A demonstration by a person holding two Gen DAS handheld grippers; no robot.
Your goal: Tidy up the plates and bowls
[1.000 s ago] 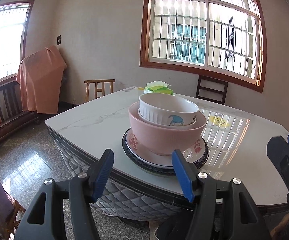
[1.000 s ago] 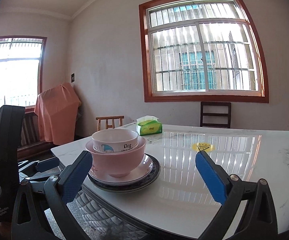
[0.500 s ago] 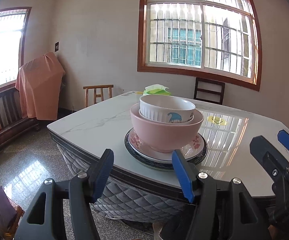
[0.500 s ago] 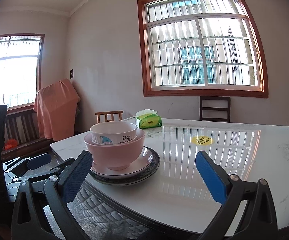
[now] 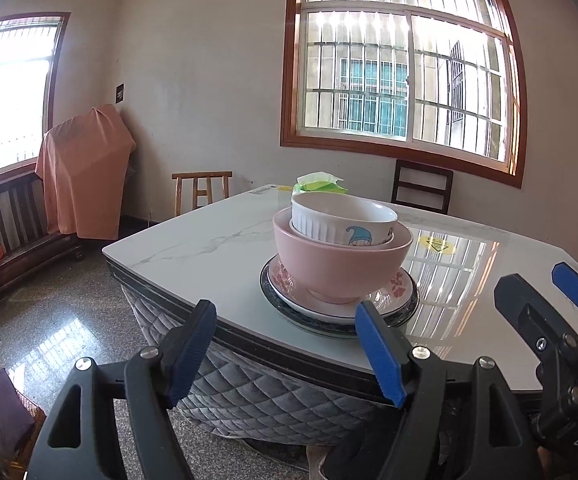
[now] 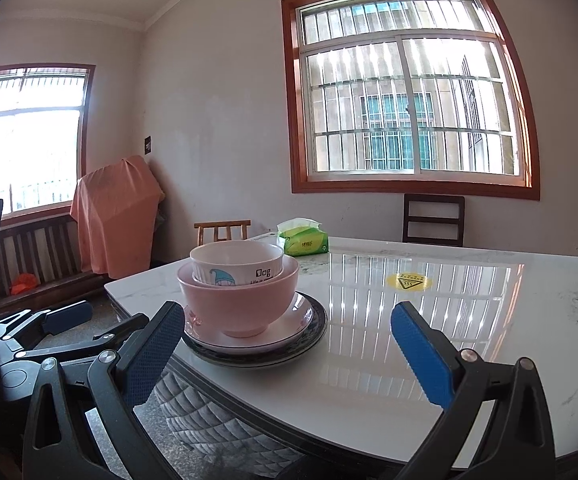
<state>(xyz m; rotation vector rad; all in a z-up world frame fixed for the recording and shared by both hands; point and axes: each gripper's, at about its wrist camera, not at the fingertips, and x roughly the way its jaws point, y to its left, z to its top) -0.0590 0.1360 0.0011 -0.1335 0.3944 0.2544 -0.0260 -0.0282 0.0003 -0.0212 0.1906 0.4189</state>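
A green tissue pack (image 6: 303, 241) sits at the tabletop's (image 6: 469, 340) twelve o'clock edge, a yellow warning sticker (image 6: 405, 281) toward two o'clock; an orange-draped object (image 6: 115, 216) stands at nine o'clock.

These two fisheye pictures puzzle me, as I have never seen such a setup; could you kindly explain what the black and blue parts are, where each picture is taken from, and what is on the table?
No robot arm here: a person holds a two-finger claw in each hand, and a camera on each looks forward along its blue-padded fingers. One picture comes from the left claw, the other from the right claw. Both stand open and hold nothing, just short of the table edge.

On the white marble table sits one stack: a dark-rimmed plate at the bottom, a white flowered plate on it, then a pink bowl, with a white ribbed bowl nested inside. Farther back lies a green tissue pack. A yellow sticker marks the tabletop.
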